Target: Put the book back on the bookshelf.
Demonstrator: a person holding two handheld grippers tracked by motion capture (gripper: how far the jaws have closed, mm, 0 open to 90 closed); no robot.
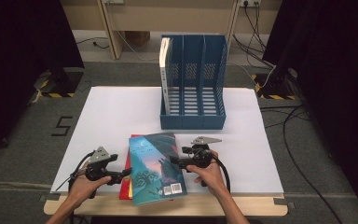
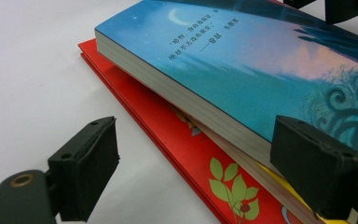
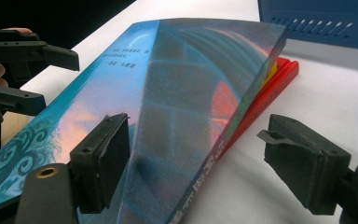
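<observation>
A white surface (image 1: 121,112) carries a blue three-slot file rack (image 1: 193,84) at its far side, with one pale book (image 1: 165,74) already upright in the leftmost slot and the other two slots open. Near the front edge lies a stack: a teal paperback (image 1: 156,168) rests askew on a red book (image 2: 168,140), so most of the shelving appears undone. The person's forearms come in from the near side, one hand at each side of the stack. The left claw (image 2: 193,163) sits low at the paperback's page edge, jaws apart, one pad over the cover's edge and the other out over the bare surface, pressing nothing. The right claw (image 3: 209,163) is spread wide astride the paperback's spine side, which is tilted up off the red book, and is not clamped on it.
</observation>
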